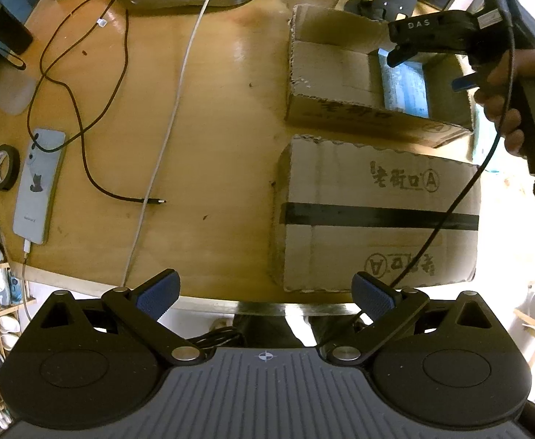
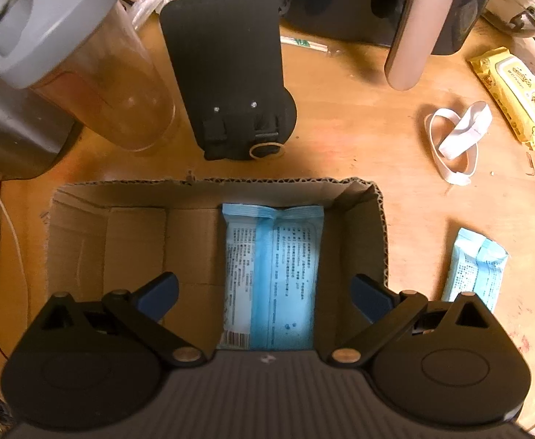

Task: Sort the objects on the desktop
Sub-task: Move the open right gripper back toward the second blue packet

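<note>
A blue tissue pack [image 2: 272, 278] lies flat on the floor of an open cardboard box [image 2: 132, 241]. My right gripper [image 2: 265, 294] hangs above that box, jaws wide open, the pack below and between them but untouched. A second blue pack [image 2: 475, 267] lies on the table right of the box. In the left wrist view the same open box [image 1: 326, 73] shows the pack [image 1: 406, 89] inside, with the right gripper [image 1: 399, 45] held by a hand over it. My left gripper [image 1: 265, 294] is open and empty over the table's near edge.
A closed taped carton [image 1: 377, 216] sits by the open box. A phone [image 1: 38, 186], tape roll [image 1: 4, 168], black cable [image 1: 84, 139] and white cable [image 1: 172, 117] lie to the left. A shaker bottle [image 2: 84, 62], black stand [image 2: 230, 73], white strap [image 2: 457, 142] and yellow wipes [image 2: 516, 91] surround the box.
</note>
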`<state>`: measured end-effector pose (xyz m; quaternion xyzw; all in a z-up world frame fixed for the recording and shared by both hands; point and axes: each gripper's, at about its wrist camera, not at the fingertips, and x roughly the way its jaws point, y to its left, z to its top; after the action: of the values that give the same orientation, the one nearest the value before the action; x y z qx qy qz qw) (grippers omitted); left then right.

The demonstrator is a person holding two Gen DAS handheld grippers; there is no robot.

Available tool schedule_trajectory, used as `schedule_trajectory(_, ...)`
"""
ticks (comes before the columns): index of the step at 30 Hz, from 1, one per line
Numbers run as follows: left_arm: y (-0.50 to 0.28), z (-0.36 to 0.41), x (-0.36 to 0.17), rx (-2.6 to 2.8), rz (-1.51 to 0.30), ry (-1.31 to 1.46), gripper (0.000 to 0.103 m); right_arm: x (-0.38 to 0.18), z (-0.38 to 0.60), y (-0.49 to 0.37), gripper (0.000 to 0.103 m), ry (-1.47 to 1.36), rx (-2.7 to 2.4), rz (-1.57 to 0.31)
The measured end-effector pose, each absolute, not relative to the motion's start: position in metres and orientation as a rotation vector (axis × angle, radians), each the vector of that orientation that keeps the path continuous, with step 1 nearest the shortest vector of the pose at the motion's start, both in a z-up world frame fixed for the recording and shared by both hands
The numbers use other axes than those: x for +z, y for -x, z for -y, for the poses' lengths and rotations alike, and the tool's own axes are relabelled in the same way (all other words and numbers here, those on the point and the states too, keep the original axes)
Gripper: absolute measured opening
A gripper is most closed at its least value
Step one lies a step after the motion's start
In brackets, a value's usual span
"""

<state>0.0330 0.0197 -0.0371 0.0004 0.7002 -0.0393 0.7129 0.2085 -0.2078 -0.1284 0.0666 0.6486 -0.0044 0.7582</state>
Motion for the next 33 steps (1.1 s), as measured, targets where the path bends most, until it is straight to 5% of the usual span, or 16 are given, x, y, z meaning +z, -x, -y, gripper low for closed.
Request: schedule_trajectory(33, -0.027, 0.011, -0.019, -0.124, -1.506, -0.028, 0.103, -0.080, 0.273, -0.178, 0.103, -0.223, -0.096, -1.358)
